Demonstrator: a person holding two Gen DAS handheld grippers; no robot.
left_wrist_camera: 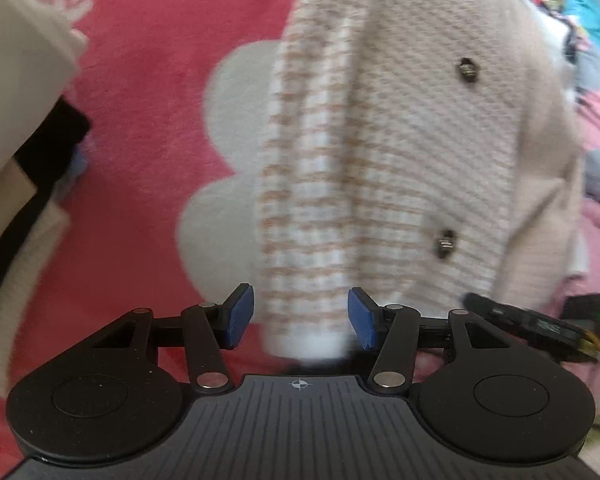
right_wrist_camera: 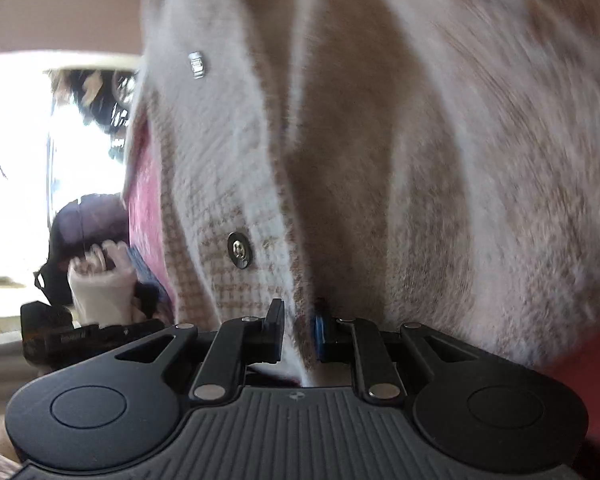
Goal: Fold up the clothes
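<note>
My left tool [left_wrist_camera: 301, 322] stands about half open, its blue pads [left_wrist_camera: 239, 317] apart on either side of the lower end of the cardigan's [left_wrist_camera: 400, 132] striped band [left_wrist_camera: 308, 184]. The cloth hangs in the gap, but neither pad presses on it, so this tool holds nothing.

My right tool [right_wrist_camera: 299, 334] is nearly closed, and its pads pinch a fold of the same cardigan [right_wrist_camera: 400, 140] at the edge of the checked button placket [right_wrist_camera: 224, 240]. That grip is firm: the cloth is squeezed thin between the pads.

In the left wrist view the cardigan's long axis runs from the tool straight up the picture, away from me. The striped band runs along that line, with two dark buttons [left_wrist_camera: 467, 70] in a row to its right. It hangs or lies over a red blanket [left_wrist_camera: 148, 92] with pale cloud shapes; I cannot tell how much of the knit rests on it. A cream sleeve [left_wrist_camera: 16, 60] shows at the left edge of that view.

In the right wrist view the cardigan fills most of the picture and rises steeply from the tool, its placket slanting up and to the left. A metal snap [right_wrist_camera: 239, 251] sits just above the tool, and a small silver button [right_wrist_camera: 197, 65] higher up. The picture is blurred on the right. At left, beside the red blanket [right_wrist_camera: 146, 200], I see my other tool [right_wrist_camera: 146, 272] and a hand [right_wrist_camera: 102, 272] against a bright window.
</note>
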